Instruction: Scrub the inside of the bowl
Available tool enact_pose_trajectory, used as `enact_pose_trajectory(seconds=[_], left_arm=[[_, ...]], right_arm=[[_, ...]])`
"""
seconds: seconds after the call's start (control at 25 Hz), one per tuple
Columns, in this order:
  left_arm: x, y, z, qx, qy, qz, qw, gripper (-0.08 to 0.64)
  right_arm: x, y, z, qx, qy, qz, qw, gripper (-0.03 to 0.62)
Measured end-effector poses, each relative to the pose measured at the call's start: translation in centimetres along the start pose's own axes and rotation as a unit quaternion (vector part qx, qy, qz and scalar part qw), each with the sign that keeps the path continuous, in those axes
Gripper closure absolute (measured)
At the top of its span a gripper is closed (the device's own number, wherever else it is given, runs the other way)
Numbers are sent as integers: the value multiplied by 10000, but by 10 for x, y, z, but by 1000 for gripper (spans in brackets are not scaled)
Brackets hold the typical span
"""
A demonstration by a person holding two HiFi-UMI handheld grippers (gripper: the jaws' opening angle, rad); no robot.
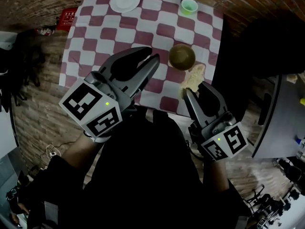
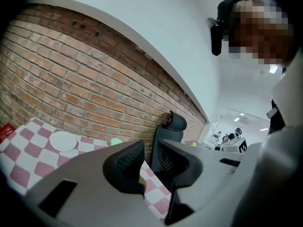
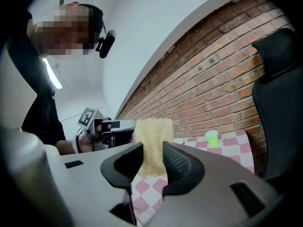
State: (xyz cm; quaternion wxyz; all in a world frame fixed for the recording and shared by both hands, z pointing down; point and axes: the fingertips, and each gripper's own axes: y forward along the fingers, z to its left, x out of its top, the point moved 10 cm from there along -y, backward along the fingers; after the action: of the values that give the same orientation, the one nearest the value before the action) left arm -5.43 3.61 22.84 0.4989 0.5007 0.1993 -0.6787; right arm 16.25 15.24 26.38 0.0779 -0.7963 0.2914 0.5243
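An olive-brown bowl (image 1: 181,56) stands on the checkered table (image 1: 100,32), toward its right near side. My right gripper (image 1: 194,88) is shut on a beige sponge (image 1: 194,77), held up just on the near side of the bowl. In the right gripper view the sponge (image 3: 152,145) stands upright, pinched between the two pads (image 3: 129,162). My left gripper (image 1: 148,56) hovers above the table to the left of the bowl. Its jaws stand apart with nothing between them (image 2: 150,161). The bowl is hidden in both gripper views.
A white plate (image 1: 125,0) and a green cup (image 1: 189,5) sit at the far end of the table. A black office chair (image 2: 168,136) stands by the brick wall right of the table. A grey desk (image 1: 281,123) is at the right.
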Motion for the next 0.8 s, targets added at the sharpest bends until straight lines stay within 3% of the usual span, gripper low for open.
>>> enact_pose_trajectory(seconds=[0.8], left_arm=[[-10,8,5,9,-100,143,9998,465]], right_arm=[[-10,11,-7,-143,16,221,9997,454]])
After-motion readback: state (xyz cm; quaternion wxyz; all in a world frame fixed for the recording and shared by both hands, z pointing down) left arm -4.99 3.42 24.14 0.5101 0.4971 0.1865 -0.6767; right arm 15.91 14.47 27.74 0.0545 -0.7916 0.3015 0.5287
